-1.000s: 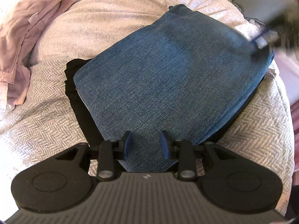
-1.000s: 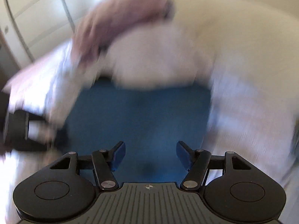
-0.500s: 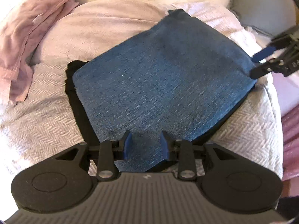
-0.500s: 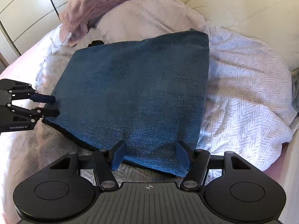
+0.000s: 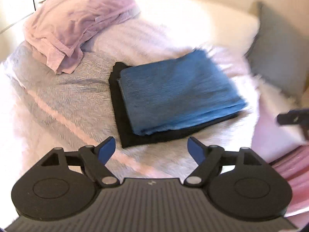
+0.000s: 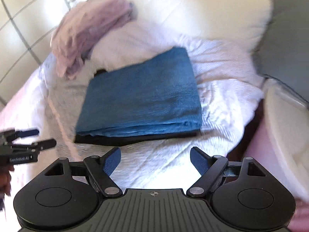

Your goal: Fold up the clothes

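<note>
A folded blue denim garment [image 5: 173,92] lies on top of a folded black garment [image 5: 133,135] on a white bedspread; the same denim shows in the right wrist view [image 6: 141,98] with the black garment [image 6: 119,140] under its near edge. My left gripper [image 5: 152,150] is open and empty, just short of the stack's near edge. My right gripper [image 6: 155,161] is open and empty, also in front of the stack. The left gripper also shows at the left of the right wrist view [image 6: 32,139].
A crumpled pink garment [image 5: 77,31] lies unfolded at the back left on the bed; it also shows in the right wrist view [image 6: 87,34]. A grey pillow [image 5: 280,58] sits at the right. White cupboard doors [image 6: 23,29] stand to the left.
Both grippers have pulled back from the denim stack and now sit off it. The left gripper's jaws have opened wide; the right has opened a little wider.
</note>
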`<control>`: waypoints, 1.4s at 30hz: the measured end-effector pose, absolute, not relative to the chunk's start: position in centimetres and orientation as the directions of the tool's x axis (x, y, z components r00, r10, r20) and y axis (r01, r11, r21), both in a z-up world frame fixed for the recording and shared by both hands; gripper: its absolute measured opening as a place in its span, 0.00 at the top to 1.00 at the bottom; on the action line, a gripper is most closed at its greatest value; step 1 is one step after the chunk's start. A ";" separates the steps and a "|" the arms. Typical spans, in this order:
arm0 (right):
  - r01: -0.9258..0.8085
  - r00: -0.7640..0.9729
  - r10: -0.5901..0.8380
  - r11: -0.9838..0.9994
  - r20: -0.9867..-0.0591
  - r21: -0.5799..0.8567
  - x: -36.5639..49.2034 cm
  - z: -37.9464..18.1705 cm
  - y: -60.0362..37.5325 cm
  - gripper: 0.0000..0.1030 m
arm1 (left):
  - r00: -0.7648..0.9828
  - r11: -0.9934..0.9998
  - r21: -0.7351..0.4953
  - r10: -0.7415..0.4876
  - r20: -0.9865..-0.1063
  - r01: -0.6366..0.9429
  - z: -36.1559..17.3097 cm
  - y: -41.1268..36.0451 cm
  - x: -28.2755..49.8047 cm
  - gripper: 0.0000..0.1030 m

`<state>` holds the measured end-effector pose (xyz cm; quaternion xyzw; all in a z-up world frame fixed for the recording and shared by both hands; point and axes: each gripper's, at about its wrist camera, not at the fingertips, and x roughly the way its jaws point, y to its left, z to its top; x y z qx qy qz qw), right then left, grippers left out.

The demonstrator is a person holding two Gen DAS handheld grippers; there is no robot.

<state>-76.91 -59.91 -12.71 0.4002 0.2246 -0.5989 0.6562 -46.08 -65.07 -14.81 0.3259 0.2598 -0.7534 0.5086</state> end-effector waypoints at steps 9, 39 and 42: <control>0.961 0.061 -0.697 -0.152 -0.715 0.231 -69.1 -6.2 -48.0 0.14 | -0.315 -0.387 -0.067 -0.626 -0.714 0.920 -7.3 -54.8 -42.4 0.06; 0.996 0.002 -0.699 -0.062 -0.715 0.063 -65.9 0.8 -42.4 0.13 | -0.199 -0.298 0.027 -0.700 -0.686 0.954 -0.9 -48.6 -45.3 0.06; 0.997 0.004 -0.699 -0.056 -0.715 0.060 -65.9 0.6 -42.3 0.13 | -0.184 -0.292 0.042 -0.703 -0.687 0.956 -1.0 -48.4 -45.5 0.06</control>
